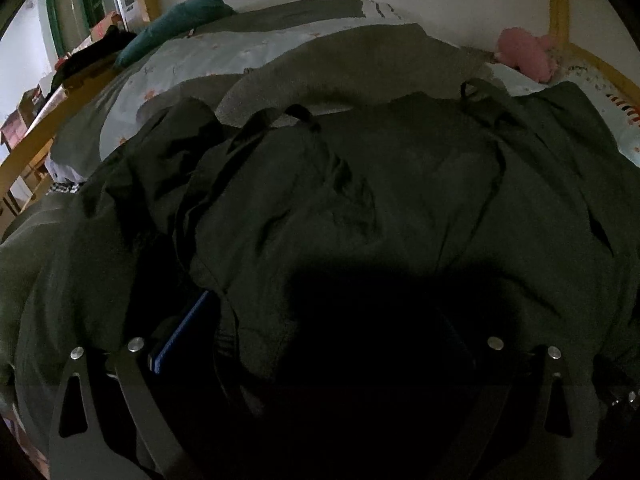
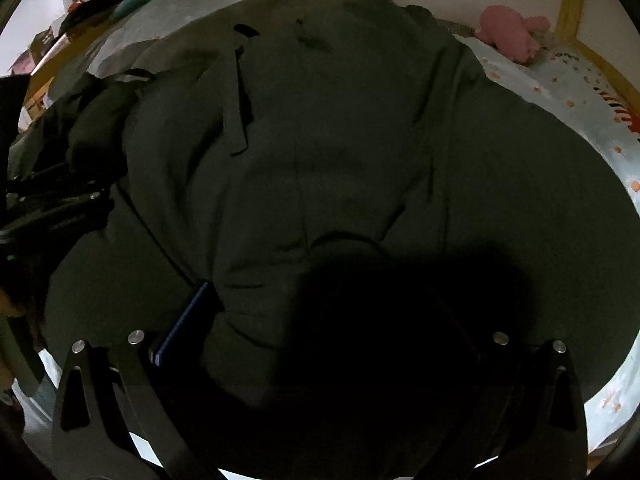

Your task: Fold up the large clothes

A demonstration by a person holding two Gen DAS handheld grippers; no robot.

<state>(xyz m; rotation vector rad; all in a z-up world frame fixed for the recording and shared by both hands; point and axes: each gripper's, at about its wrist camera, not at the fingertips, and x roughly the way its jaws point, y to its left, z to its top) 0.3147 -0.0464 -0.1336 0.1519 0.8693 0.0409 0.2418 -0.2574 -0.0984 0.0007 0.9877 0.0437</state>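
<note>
A large dark green garment (image 1: 360,200) lies spread over the bed and fills both views (image 2: 340,160). My left gripper (image 1: 320,320) sits low over its near edge with the jaws wide apart; a blue finger pad (image 1: 184,328) shows at the left, and cloth lies between the fingers in deep shadow. My right gripper (image 2: 320,320) stands the same way over the garment, its blue pad (image 2: 188,320) visible at the left. The left gripper also shows at the left edge of the right wrist view (image 2: 52,200). A strap (image 2: 238,112) lies on the cloth.
The bed has a light blue patterned sheet (image 2: 560,92) and a yellow wooden frame (image 1: 560,20). A pink plush toy (image 2: 508,36) and a teal pillow (image 1: 180,20) lie at the far side. Grey cloth (image 1: 340,64) lies beyond the garment. Furniture stands at the far left (image 1: 24,120).
</note>
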